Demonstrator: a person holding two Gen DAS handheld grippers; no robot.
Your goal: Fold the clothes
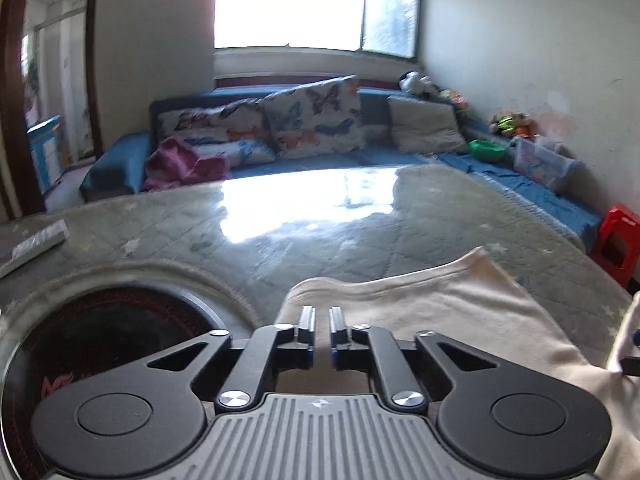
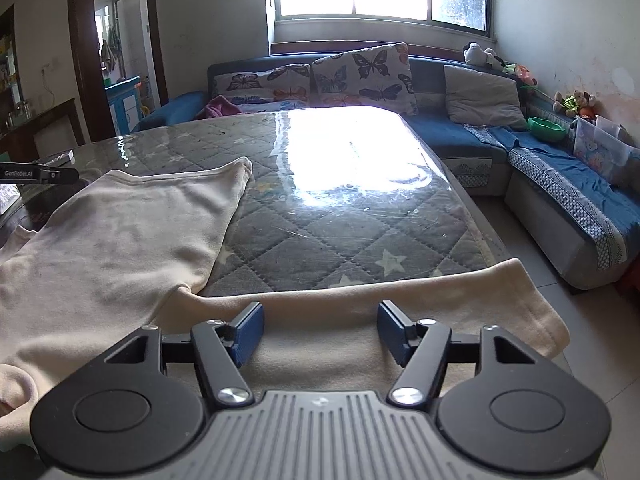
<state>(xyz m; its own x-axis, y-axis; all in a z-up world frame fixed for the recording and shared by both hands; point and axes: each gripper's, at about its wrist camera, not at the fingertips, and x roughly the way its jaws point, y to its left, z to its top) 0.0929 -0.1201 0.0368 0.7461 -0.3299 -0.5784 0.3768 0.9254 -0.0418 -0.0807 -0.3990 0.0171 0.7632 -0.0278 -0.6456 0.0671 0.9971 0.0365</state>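
A cream garment [image 2: 120, 240] lies spread on the near part of a table covered with a grey quilted star-print cloth [image 2: 320, 208]. One cream sleeve [image 2: 460, 300] stretches right along the table's near edge. My right gripper [image 2: 320, 320] is open, its blue pads either side of that sleeve, just above it. In the left wrist view the garment [image 1: 440, 308] lies ahead and to the right. My left gripper [image 1: 322, 320] has its jaws nearly together at the garment's left edge; whether cloth is pinched is unclear. The left gripper's body shows in the right wrist view [image 2: 40, 174].
A round dark cooktop [image 1: 92, 344] is set into the table at the left. A remote control [image 1: 36, 242] lies at the far left. A blue sofa [image 2: 540, 152] with butterfly cushions wraps behind and to the right. A red stool [image 1: 618, 240] stands by the table's right side.
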